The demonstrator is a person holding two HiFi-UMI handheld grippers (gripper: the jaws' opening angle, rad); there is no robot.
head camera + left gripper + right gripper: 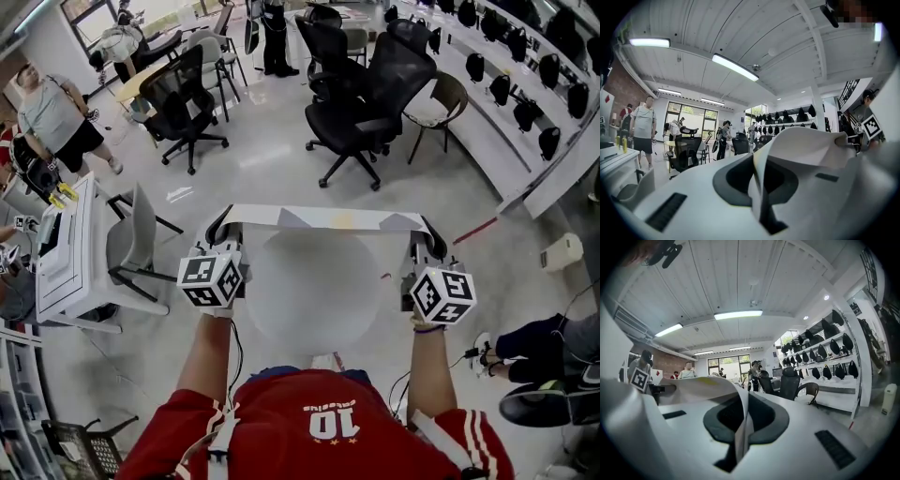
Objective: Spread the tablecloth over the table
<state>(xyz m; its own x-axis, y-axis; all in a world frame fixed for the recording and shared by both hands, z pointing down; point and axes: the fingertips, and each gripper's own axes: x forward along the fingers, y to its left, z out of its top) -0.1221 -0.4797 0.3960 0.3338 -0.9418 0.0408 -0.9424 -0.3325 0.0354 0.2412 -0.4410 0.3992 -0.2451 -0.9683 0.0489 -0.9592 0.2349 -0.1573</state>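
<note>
The white tablecloth (323, 218) hangs as a folded strip stretched between my two grippers, over the far edge of a round white table (314, 291). My left gripper (221, 228) is shut on the cloth's left end. My right gripper (430, 234) is shut on its right end. In the left gripper view the cloth (806, 146) comes up from between the shut jaws of the left gripper (758, 187) and runs off to the right. In the right gripper view the cloth (705, 386) is pinched in the right gripper (739, 430) and runs off to the left.
Black office chairs (361, 112) stand beyond the table, and another chair (187, 103) at the far left. A white desk (70, 253) with a grey chair (131, 239) is close on the left. A person stands at the far left (52, 117); someone's legs (539, 361) are at the lower right.
</note>
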